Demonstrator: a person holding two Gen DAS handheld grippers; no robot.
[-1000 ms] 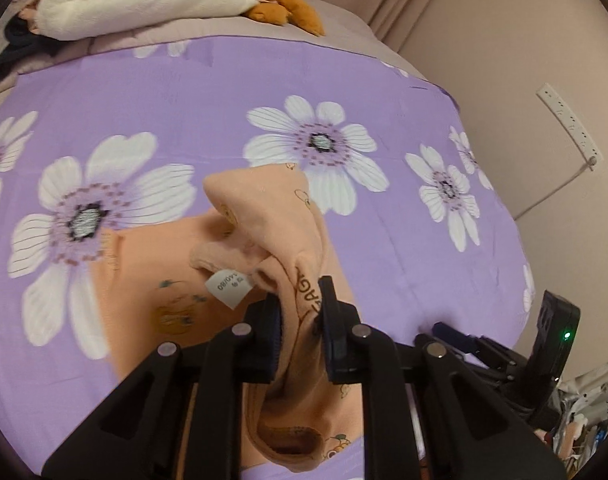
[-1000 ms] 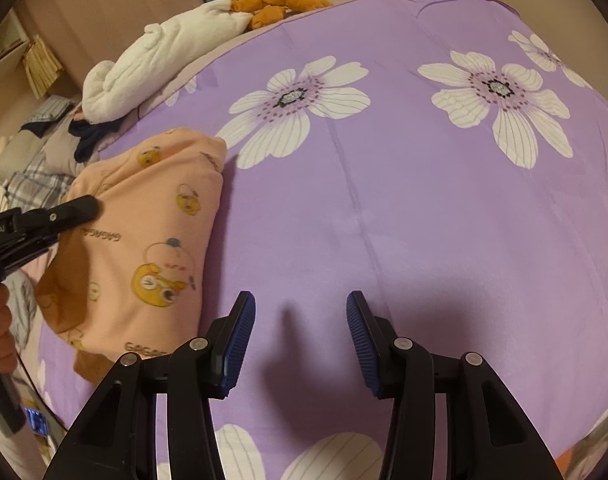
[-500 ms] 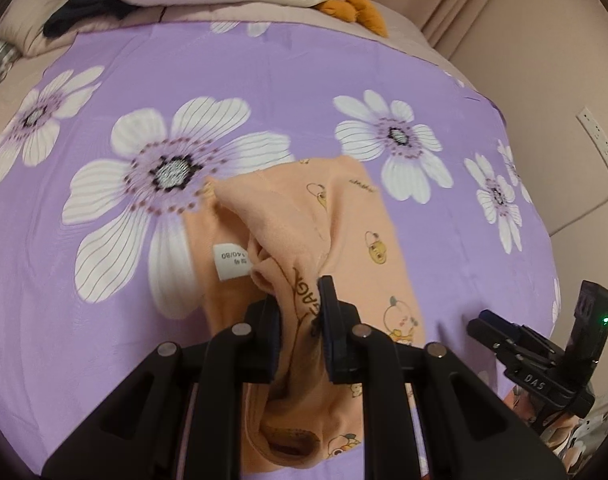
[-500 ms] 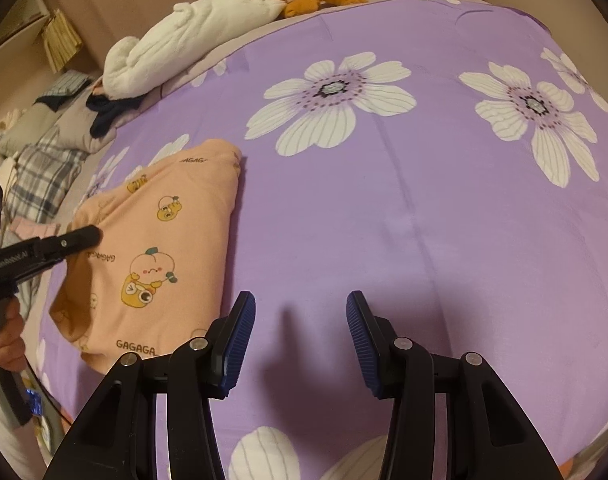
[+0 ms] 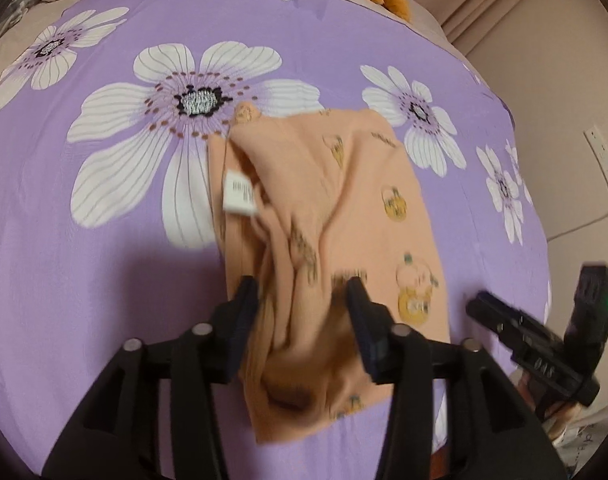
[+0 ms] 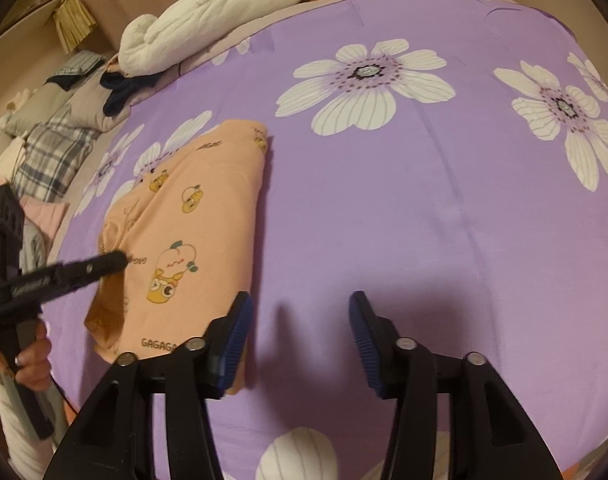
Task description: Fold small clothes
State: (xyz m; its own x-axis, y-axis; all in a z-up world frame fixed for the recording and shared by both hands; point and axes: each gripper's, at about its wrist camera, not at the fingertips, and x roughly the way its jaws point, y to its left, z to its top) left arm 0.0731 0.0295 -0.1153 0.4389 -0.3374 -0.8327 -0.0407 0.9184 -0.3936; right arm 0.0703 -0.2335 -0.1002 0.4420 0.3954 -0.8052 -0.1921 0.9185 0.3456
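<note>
Two close, downward-angled wrist views, both sharing the peach garment [image 5: 328, 216] on the purple bedspread [image 6: 424, 208]

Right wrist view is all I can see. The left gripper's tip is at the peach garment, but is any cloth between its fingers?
Observer: Yes. In the left wrist view a bunched ridge of the peach garment lies between the fingers of the left gripper. Its jaws are opening and the pads do not look pressed on the cloth.
Operator: Any tag showing?
Observer: A white label stands up near the garment's left edge in that view.
Operator: Where is my gripper relative to the garment?
Observer: Seen from the left wrist, the right gripper sits just off the garment's right edge, over the purple sheet. Its jaws are opening with nothing between them.
</note>
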